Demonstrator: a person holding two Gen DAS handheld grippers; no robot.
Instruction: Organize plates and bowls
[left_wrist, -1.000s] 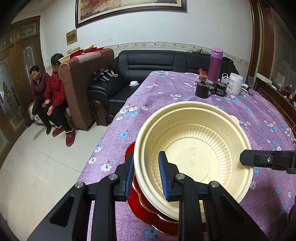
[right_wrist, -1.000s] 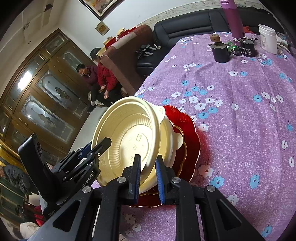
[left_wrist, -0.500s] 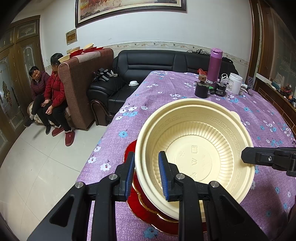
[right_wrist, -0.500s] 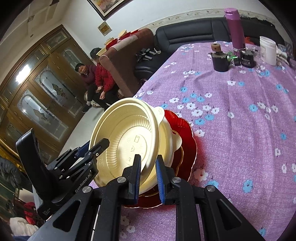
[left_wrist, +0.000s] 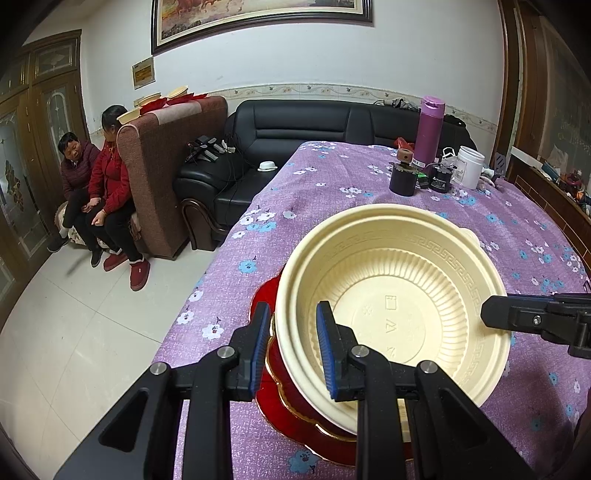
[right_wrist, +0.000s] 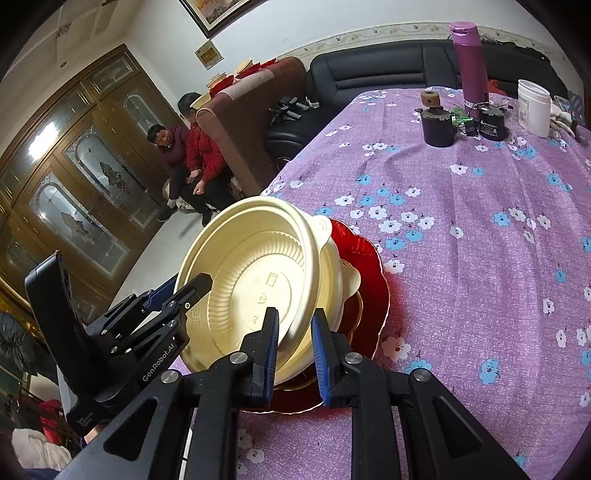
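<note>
Left gripper (left_wrist: 291, 345) is clamped on the near rim of the top bowl (left_wrist: 399, 295), one blue pad outside the wall, one inside. Right gripper (right_wrist: 294, 352) is doing the same on the opposite side, jaws narrow with the cream rim pinched between them. So both are holding the same bowl, each one visible in the other's camera.

That top bowl is tilted and sits nested in a second cream bowl (right_wrist: 334, 273) under it, whose little tab handle pokes out on the far side. The bowls sit on a red plate (right_wrist: 373, 284) with a gold scalloped edge, looks like there might be more than one plate stacked, can't really tell.

All of this is near the corner of a table with a purple flowered cloth (right_wrist: 461, 258). Far end of the table has a purple flask (left_wrist: 428, 129), a dark cup (left_wrist: 402, 181) and a white jar (left_wrist: 469, 166). Black sofa (left_wrist: 295, 136) behind it, and two people (left_wrist: 96, 181) sitting off to the left.
</note>
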